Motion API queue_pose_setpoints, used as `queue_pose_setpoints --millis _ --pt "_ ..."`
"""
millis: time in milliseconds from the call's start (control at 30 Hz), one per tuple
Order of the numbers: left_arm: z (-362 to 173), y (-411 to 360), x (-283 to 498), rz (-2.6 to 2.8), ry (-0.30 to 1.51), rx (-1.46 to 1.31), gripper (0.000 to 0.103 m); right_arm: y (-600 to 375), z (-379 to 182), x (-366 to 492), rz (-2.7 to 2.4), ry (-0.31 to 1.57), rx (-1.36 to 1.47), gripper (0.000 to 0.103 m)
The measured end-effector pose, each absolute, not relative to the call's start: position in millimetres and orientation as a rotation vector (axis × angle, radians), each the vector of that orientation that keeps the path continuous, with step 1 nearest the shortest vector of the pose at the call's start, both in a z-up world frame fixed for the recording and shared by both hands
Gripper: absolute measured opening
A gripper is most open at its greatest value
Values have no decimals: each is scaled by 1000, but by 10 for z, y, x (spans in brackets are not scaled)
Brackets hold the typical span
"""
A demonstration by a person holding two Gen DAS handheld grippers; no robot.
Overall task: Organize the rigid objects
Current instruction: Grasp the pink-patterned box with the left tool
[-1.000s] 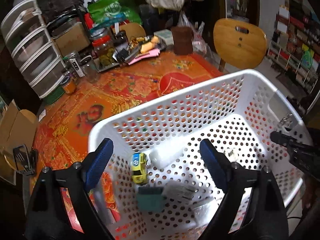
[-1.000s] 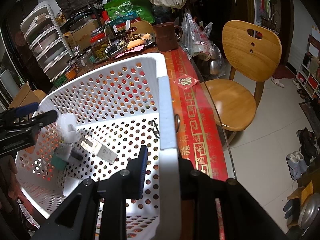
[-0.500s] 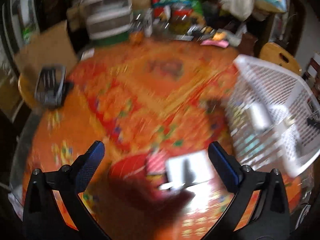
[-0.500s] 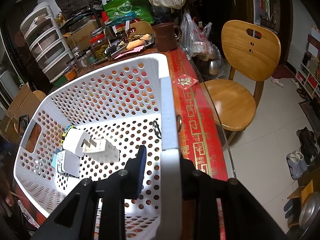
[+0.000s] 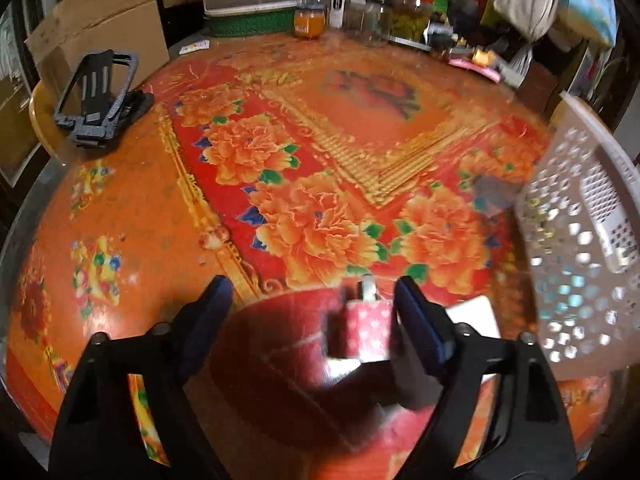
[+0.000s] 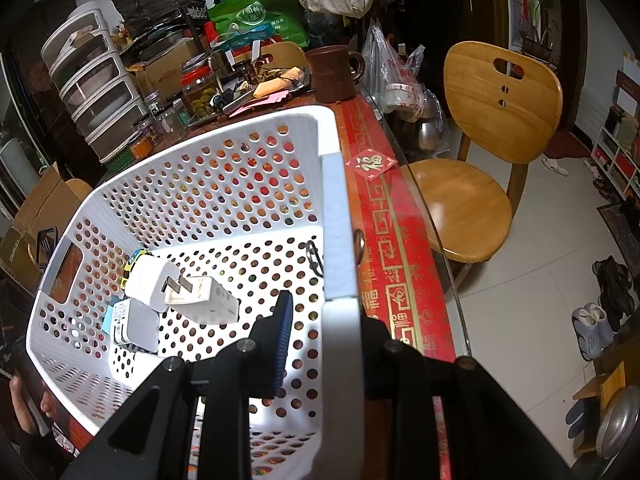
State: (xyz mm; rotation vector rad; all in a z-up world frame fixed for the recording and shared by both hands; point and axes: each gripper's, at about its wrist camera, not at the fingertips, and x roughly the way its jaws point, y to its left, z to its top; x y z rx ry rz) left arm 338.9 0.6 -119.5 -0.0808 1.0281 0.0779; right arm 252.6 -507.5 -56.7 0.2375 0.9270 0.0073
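Note:
On the orange flowered table, my left gripper (image 5: 312, 284) is low over a small red white-dotted box (image 5: 362, 334) that lies on a dark red round patch. Its jaws are closing with the box between them. The right finger is beside the box and the left finger stands well clear. A white card (image 5: 476, 316) lies just right of the box. My right gripper (image 6: 328, 308) is shut on the side wall of the white perforated basket (image 6: 200, 148), also seen as the basket (image 5: 580, 240) at the right. Inside lie two white chargers (image 6: 160, 280) and a yellow toy car (image 6: 134, 258).
A black phone stand (image 5: 96, 96) and a cardboard box (image 5: 100, 36) sit at the table's far left. Jars (image 5: 408, 12) and a drawer unit (image 6: 96, 80) line the back. A brown mug (image 6: 332, 74) stands behind the basket. A wooden chair (image 6: 496, 120) is beyond the table's right edge.
My left gripper left the basket, swung left over the table and sank to the red dotted box, its jaws narrowing. A white charger now lies in the basket. The right gripper kept still.

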Motion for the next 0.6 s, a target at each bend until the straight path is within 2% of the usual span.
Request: queue_pose_setpoints --millis 300,367,500,600 --pt "-1268 -37 3305 73 1021 -65 64 -5067 -560 2527 7 931 229 26" --pt "-1266 -43 3281 64 1011 -65 56 -5063 -557 2529 8 930 228 26" --pt "-1245 -118 3236 35 994 -37 25 -5065 -553 2539 7 931 228 26" --pt "-1213 -122 3230 46 987 -18 24 -5063 -553 2537 8 931 227 26"
